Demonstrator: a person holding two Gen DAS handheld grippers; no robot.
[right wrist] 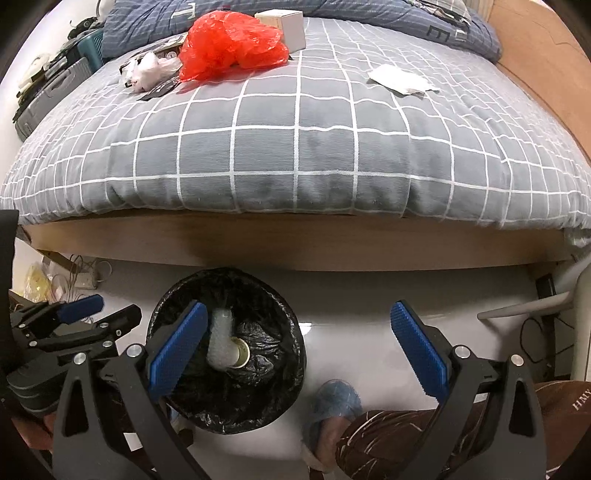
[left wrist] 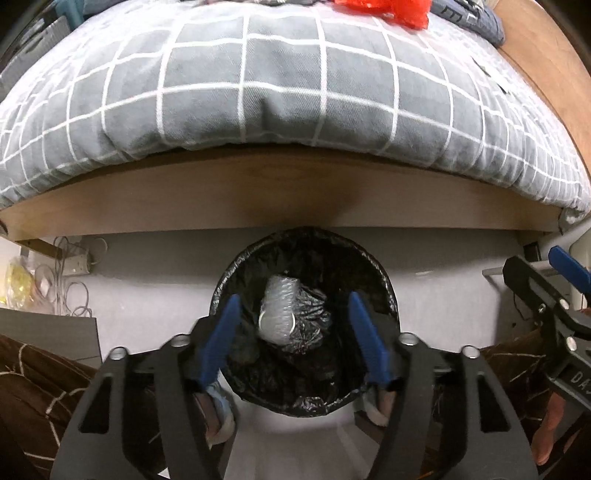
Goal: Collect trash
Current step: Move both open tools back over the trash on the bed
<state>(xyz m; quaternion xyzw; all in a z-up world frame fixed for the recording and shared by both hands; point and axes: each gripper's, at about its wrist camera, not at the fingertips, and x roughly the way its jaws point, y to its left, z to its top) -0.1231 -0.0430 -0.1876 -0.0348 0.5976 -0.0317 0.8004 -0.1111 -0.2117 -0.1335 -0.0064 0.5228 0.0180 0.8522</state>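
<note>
A round bin with a black liner [left wrist: 380,284] [right wrist: 280,387] stands on the floor in front of the bed. A roll of bubble wrap [left wrist: 277,314] [right wrist: 221,343] lies inside it. My left gripper [left wrist: 293,302] is open and empty right above the bin. My right gripper [right wrist: 295,314] is open and empty, over the floor just right of the bin. On the bed lie a red plastic bag [right wrist: 229,44] [left wrist: 384,9], a clear crumpled wrapper [right wrist: 147,70], a white box [right wrist: 284,22] and a white paper [right wrist: 400,79].
The bed has a grey checked cover [right wrist: 295,147] and a wooden side board [left wrist: 258,199]. A folded blue quilt [right wrist: 155,22] lies at the back. Cables and a power strip [left wrist: 74,266] lie under the bed at left. My legs and slippered feet [right wrist: 332,406] are beside the bin.
</note>
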